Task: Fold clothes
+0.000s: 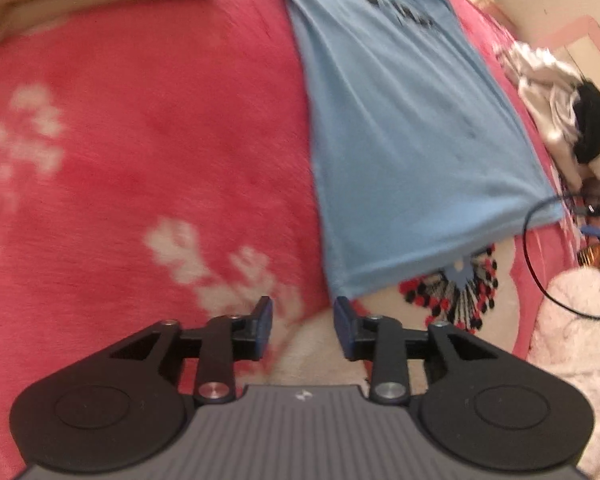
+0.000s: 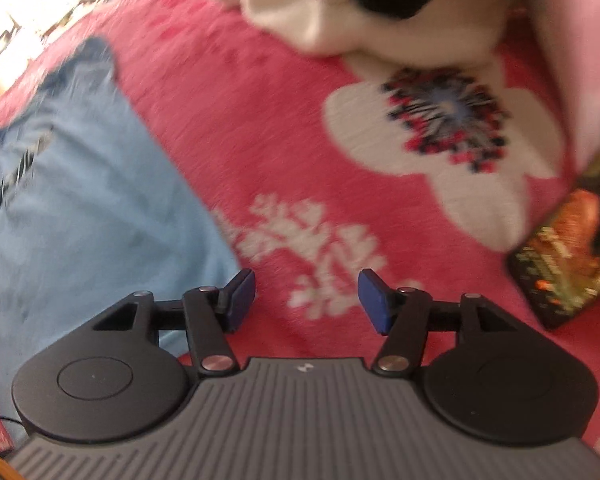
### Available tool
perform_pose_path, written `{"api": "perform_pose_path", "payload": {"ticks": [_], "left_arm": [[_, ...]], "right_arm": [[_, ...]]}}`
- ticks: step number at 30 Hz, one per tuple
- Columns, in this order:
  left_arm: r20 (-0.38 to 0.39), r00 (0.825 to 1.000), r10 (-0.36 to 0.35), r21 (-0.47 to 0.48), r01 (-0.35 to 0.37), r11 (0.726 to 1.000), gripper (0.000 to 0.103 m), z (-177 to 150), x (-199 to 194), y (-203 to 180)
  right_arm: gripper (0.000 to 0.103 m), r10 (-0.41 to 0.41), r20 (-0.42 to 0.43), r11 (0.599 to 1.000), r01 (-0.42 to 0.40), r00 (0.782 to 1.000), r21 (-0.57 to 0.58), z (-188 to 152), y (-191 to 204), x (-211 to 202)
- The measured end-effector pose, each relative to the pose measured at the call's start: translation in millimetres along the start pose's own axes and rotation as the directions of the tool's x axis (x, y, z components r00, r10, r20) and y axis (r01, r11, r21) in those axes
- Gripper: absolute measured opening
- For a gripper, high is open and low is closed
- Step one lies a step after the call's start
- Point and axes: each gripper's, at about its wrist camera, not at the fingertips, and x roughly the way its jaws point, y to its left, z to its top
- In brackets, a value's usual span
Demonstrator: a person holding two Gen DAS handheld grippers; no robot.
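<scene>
Currently we see both tongs angled steeply down over the pink flowered blanket. Left tongs are spread, nothing between the pads, their right pad just beside the near hem corner of the light blue T-shirt. Right tongs are spread wider, empty, over bare blanket with the shirt to their left. The shirt lies flat, folded into a long strip, dark print showing. A white-and-black clothes pile sits well apart.
</scene>
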Motion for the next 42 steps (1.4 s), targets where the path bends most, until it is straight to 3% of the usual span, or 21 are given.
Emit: {"api": "perform_pose_path", "payload": {"ticks": [3,6,8,11,14,16,18,20,24,26,29,31,34,37,39,42], "left_arm": [[0.095,0.995,0.029,-0.008,-0.028,1.0,0.037,21,-17,3],[0.187,0.982,0.039,-0.016,-0.037,0.999,0.037,48,-22,-3],[0.252,0.966,0.049,-0.017,-0.046,0.999,0.038,72,-10,-18],[0.343,0.937,0.064,-0.023,-0.06,0.998,0.038,104,10,-39],[0.414,0.907,0.077,-0.038,-0.068,0.997,0.038,130,33,-55],[0.451,0.89,0.069,-0.044,-0.056,0.997,0.038,138,45,-58],[0.468,0.881,0.074,-0.032,-0.066,0.997,0.038,137,50,-58],[0.472,0.878,0.077,-0.022,-0.075,0.997,0.038,140,64,-59],[0.452,0.89,0.064,-0.019,-0.062,0.998,0.037,136,81,-51],[0.441,0.896,0.051,-0.012,-0.051,0.999,0.037,131,86,-46],[0.444,0.895,0.035,0.008,-0.043,0.999,0.037,127,88,-43],[0.448,0.894,0.024,0.018,-0.036,0.999,0.037,126,89,-41],[0.449,0.893,0.008,0.029,-0.023,0.999,0.037,125,91,-41],[0.451,0.892,-0.005,0.04,-0.014,0.999,0.037,123,93,-41],[0.453,0.892,-0.012,0.046,-0.01,0.999,0.037,123,93,-40],[0.452,0.892,-0.027,0.042,0.009,0.999,0.037,122,92,-37]], "right_arm": [[0.057,0.022,0.068,1.0,-0.023,0.997,0.02,11,2,-9],[0.057,0.109,0.145,0.994,-0.105,0.983,-0.037,22,34,-17],[0.056,0.209,0.18,0.975,-0.19,0.961,-0.118,28,73,-19],[0.056,0.373,0.18,0.899,-0.307,0.91,-0.312,32,155,-24],[0.056,0.525,0.145,0.773,-0.398,0.839,-0.494,35,238,-29],[0.055,0.603,0.105,0.66,-0.421,0.79,-0.622,29,296,-30],[0.054,0.648,0.059,0.541,-0.404,0.76,-0.738,19,350,-25],[0.054,0.661,0.008,0.436,-0.375,0.751,-0.818,8,402,-16],[0.052,0.654,-0.12,0.225,-0.343,0.747,-0.912,-21,496,20],[0.05,0.627,-0.161,0.129,-0.305,0.762,-0.944,-38,534,40],[0.046,0.576,-0.171,0.032,-0.231,0.799,-0.972,-61,579,68],[0.045,0.545,-0.16,0.005,-0.194,0.823,-0.981,-64,599,86],[0.037,0.493,-0.162,-0.002,-0.185,0.855,-0.983,-64,617,111],[0.02,0.437,-0.164,0.013,-0.189,0.884,-0.982,-60,627,132],[0.009,0.431,-0.169,0.051,-0.211,0.886,-0.976,-52,625,138],[0.004,0.491,-0.193,0.188,-0.319,0.85,-0.929,-28,617,137]]}}
